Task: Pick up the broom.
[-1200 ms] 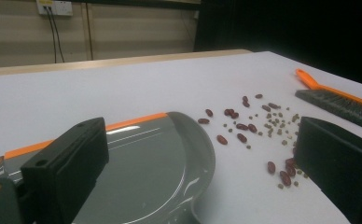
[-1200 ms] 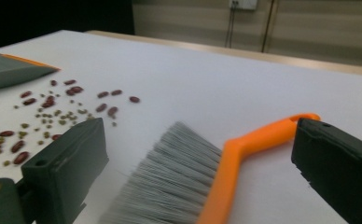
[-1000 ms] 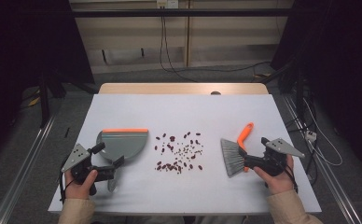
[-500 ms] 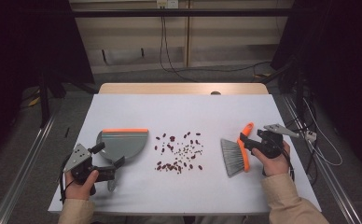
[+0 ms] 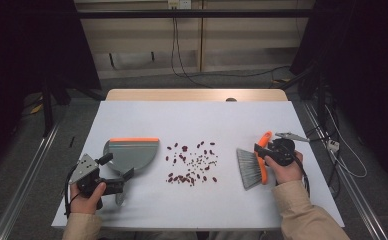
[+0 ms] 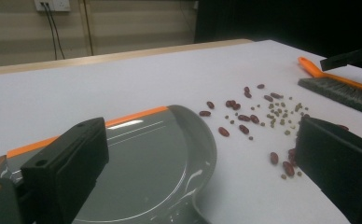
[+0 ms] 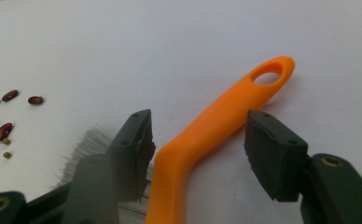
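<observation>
Near the right edge of the tabletop lies the brush, bristles toward the scattered beans, orange handle running away toward the far right. Right gripper straddles that handle; jaws have just been closing, a gap left on each side, not yet clamped. Right gripper view shows this gap; high view cannot. Left gripper spread wide, at the dustpan near the left edge, grasping nothing
</observation>
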`<state>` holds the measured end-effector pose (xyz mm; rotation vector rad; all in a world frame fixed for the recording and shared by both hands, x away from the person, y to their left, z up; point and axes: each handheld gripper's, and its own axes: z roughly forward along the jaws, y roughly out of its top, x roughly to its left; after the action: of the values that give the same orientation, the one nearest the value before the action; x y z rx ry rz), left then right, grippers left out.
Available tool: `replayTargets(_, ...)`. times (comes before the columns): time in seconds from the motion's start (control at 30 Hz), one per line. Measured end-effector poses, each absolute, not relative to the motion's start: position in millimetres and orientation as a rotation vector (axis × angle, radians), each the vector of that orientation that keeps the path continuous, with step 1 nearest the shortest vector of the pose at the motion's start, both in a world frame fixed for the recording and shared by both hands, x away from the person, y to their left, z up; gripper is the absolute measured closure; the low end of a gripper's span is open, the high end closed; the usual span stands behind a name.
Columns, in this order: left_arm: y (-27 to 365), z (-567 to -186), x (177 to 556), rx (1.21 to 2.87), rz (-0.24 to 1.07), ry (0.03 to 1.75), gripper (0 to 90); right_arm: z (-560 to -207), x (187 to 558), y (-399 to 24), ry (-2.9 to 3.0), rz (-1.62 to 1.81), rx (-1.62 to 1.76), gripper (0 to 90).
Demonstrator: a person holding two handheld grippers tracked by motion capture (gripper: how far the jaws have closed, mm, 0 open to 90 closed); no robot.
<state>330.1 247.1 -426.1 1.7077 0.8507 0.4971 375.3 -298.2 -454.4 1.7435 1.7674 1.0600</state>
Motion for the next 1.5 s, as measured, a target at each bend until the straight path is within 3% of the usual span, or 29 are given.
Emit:
replayTargets(0.63,245.1,-427.6,332.5,1.731,0.486,0.842,3.0,-458.5,392.5,-276.5,2.024,0.970,1.624,60.8)
replayTargets(1.17,244.6,-427.2,332.9,1.732,0.495,0.847,3.0,-451.7,399.1,-261.8,2.094,0.779,1.641,60.6)
replayTargets(1.5,244.4,-426.2,332.3,1.730,0.510,0.848,3.1,-446.6,404.9,-253.8,2.054,0.688,1.751,69.0)
